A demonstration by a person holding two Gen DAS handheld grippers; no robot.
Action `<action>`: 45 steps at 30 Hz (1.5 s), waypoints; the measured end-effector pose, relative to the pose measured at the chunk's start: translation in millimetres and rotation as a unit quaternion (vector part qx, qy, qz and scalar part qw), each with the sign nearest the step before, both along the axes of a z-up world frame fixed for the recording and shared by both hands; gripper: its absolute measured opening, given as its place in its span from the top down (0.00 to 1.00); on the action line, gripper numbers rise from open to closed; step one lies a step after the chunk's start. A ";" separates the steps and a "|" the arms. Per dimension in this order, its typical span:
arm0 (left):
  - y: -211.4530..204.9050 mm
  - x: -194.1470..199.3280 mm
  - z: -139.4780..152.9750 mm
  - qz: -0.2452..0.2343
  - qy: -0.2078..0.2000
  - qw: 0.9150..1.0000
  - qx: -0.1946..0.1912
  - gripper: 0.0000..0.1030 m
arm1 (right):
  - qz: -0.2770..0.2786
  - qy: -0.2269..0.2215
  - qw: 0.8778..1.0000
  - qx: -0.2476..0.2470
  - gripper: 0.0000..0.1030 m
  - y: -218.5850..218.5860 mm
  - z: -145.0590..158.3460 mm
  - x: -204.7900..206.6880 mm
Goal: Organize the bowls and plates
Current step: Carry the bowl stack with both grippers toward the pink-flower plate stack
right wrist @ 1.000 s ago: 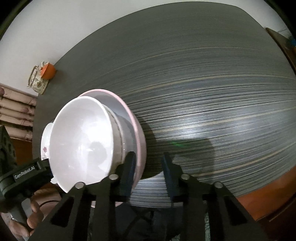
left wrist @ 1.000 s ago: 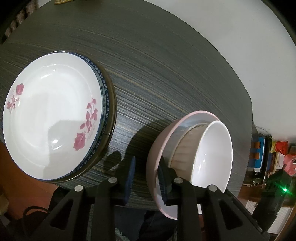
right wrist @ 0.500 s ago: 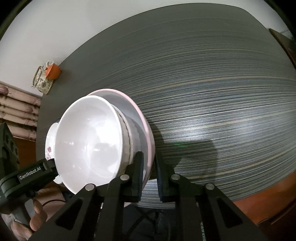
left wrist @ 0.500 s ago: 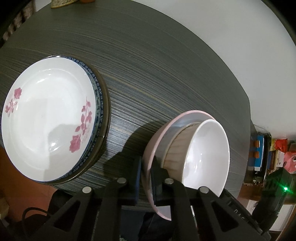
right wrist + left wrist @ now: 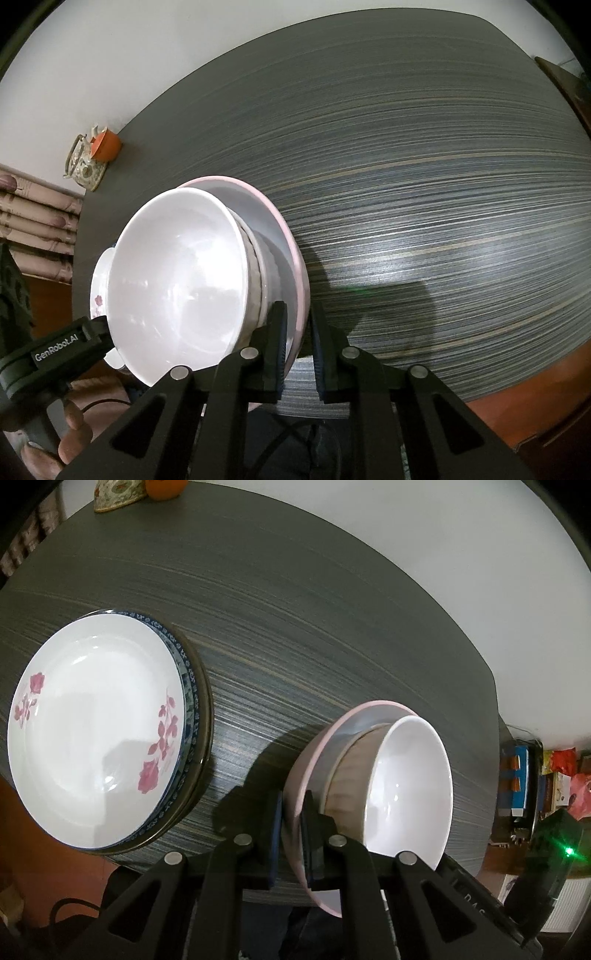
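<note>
A pink bowl (image 5: 295, 786) (image 5: 295, 251) holds a nested stack topped by a white bowl (image 5: 410, 786) (image 5: 177, 280), near the table's front edge. My left gripper (image 5: 291, 830) is shut on the pink bowl's left rim, one pad outside and one inside. My right gripper (image 5: 297, 343) is shut on the same bowl's right rim. Left of the bowls, a stack of plates sits on the table, topped by a white plate with pink flowers (image 5: 96, 731) over a blue-patterned plate (image 5: 192, 709). The lower bowls in the stack are mostly hidden.
The dark striped table (image 5: 295, 627) (image 5: 424, 184) stretches beyond the bowls. An orange object on a patterned holder (image 5: 94, 158) (image 5: 129, 491) stands at the far left corner. A hand (image 5: 70, 428) holds the left gripper's body. Shelves with packages (image 5: 535, 782) stand beyond the table's right edge.
Both grippers went from open around the pink bowl's rim to shut on it. The left wrist view shifted slightly, showing more of the table's far edge.
</note>
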State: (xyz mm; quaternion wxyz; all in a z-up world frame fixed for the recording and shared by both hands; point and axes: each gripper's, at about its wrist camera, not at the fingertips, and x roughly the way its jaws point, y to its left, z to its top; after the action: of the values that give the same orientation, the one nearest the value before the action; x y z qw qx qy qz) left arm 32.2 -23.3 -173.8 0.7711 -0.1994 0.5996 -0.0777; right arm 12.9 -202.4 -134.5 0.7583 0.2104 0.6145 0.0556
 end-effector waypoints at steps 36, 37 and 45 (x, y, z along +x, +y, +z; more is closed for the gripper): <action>70.3 -10.8 56.7 0.061 -0.052 0.997 0.001 0.93 | 0.056 -0.057 0.997 -0.006 0.86 44.9 49.8 28.4; 76.1 -11.9 58.7 0.067 -0.054 0.996 0.002 0.93 | 0.061 -0.060 0.996 -0.005 0.86 49.5 52.4 29.7; 107.1 -19.7 63.4 0.099 -0.056 0.993 0.002 0.93 | 0.100 -0.071 0.992 -0.003 0.86 87.1 67.4 37.9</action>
State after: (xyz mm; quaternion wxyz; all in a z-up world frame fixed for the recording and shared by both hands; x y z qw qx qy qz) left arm 12.5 83.8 -110.4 0.8080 -0.2517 0.5326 -0.0109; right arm 50.8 -115.3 -67.1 0.7912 0.1407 0.5775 0.1441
